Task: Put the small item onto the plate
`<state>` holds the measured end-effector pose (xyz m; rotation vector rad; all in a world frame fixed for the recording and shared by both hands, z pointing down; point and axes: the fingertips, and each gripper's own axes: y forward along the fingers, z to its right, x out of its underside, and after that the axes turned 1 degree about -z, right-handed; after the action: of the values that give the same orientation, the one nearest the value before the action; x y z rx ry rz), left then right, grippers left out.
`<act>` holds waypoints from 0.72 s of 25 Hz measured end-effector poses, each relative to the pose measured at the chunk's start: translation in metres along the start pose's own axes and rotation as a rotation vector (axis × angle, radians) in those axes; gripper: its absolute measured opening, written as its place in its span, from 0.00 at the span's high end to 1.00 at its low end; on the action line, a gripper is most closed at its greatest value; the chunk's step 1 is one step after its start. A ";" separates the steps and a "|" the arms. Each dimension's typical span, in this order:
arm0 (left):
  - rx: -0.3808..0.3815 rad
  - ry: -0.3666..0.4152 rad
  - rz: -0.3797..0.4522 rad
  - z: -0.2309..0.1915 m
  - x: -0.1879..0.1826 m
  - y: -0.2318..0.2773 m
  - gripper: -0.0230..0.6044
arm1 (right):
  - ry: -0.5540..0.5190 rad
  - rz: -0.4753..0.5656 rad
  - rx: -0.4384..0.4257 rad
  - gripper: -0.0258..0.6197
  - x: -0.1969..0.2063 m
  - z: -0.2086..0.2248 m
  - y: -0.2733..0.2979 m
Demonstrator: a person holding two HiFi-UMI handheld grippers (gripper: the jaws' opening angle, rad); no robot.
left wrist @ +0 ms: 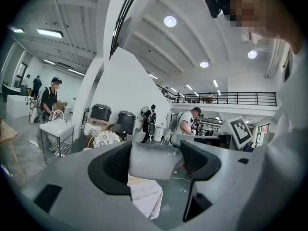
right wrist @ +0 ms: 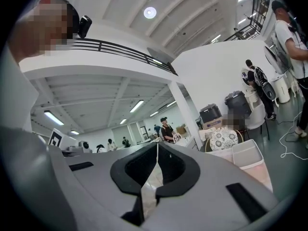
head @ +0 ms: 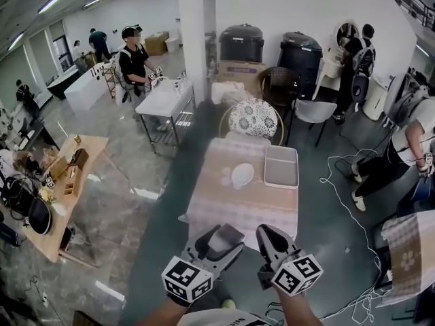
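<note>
A white plate (head: 242,175) lies on the table with the pink checked cloth (head: 224,209), left of a grey tray (head: 281,166). My left gripper (head: 221,240) hovers short of the table's near edge, shut on a small pale grey-white item (left wrist: 152,160) that fills the gap between its dark pads (left wrist: 115,166). In the left gripper view, part of the cloth (left wrist: 146,198) shows under the held item. My right gripper (head: 267,235) is beside it at the same height, shut, its tips meeting with nothing between them (right wrist: 157,147). Both grippers are apart from the plate.
A patterned round chair (head: 253,117) stands behind the table, with a grey chair (head: 315,111) and black bins (head: 241,43) further back. White cables (head: 340,182) trail on the floor to the right. A wooden table (head: 54,195) with clutter stands left. Several people are around the room.
</note>
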<state>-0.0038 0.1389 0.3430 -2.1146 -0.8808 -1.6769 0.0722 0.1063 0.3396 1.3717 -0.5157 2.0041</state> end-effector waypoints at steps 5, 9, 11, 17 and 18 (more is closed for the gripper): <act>0.033 0.010 -0.015 -0.038 -0.007 0.034 0.47 | 0.006 0.000 0.040 0.93 -0.005 0.027 0.043; 0.062 0.014 -0.036 -0.079 -0.010 0.063 0.47 | 0.004 -0.007 0.072 0.93 -0.009 0.045 0.085; 0.082 0.012 -0.043 -0.098 -0.012 0.076 0.47 | 0.004 -0.006 0.095 0.93 -0.010 0.055 0.104; 0.143 0.018 -0.067 -0.141 -0.016 0.115 0.47 | 0.009 -0.001 0.152 0.93 -0.020 0.080 0.142; 0.149 0.018 -0.072 -0.145 -0.015 0.121 0.47 | 0.009 -0.004 0.161 0.93 -0.021 0.084 0.145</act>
<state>-0.0411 -0.0426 0.3844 -1.9879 -1.0537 -1.6082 0.0324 -0.0566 0.3576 1.4565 -0.3528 2.0857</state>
